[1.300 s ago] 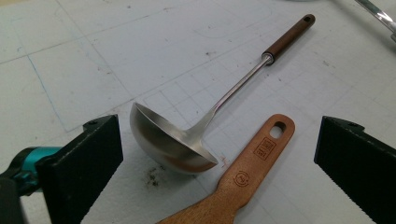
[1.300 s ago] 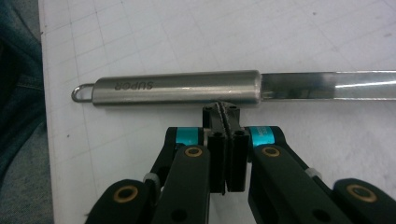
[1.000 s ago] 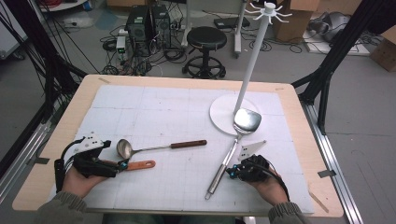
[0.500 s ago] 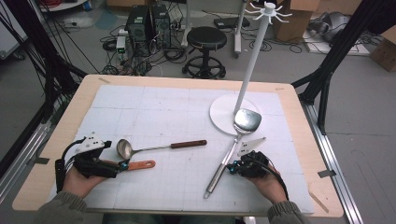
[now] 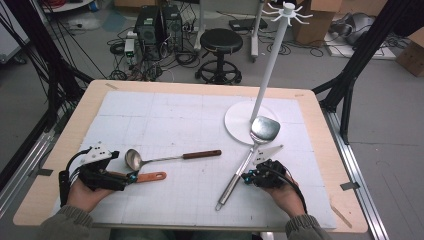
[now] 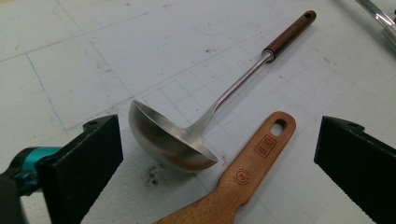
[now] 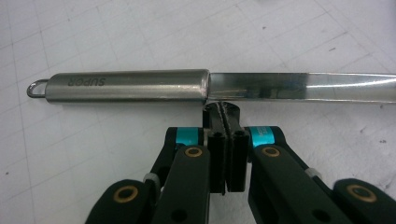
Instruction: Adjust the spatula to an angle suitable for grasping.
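A steel ladle [image 5: 170, 157] with a brown handle lies on the white mat, with its bowl [image 6: 163, 140] toward my left gripper [image 5: 131, 176]. That gripper [image 6: 217, 154] is open wide, and a wooden spatula's handle [image 6: 252, 168] lies between its jaws, untouched. The spatula's blade is hidden under the gripper. A steel turner [image 5: 245, 162] lies slantwise, its head against the white stand's base [image 5: 237, 122]. My right gripper [image 5: 245, 176] is shut and empty. Its tips [image 7: 222, 109] rest against the turner where the shaft meets the steel handle [image 7: 126, 86].
The white stand's pole [image 5: 270, 65] rises from its round base at the back right and carries hooks at the top [image 5: 287, 9]. The wooden table edge [image 5: 200, 86] frames the mat. A stool and cables are on the floor beyond.
The right gripper has edged slightly toward the turner's shaft. The left gripper, ladle and wooden spatula have kept still.
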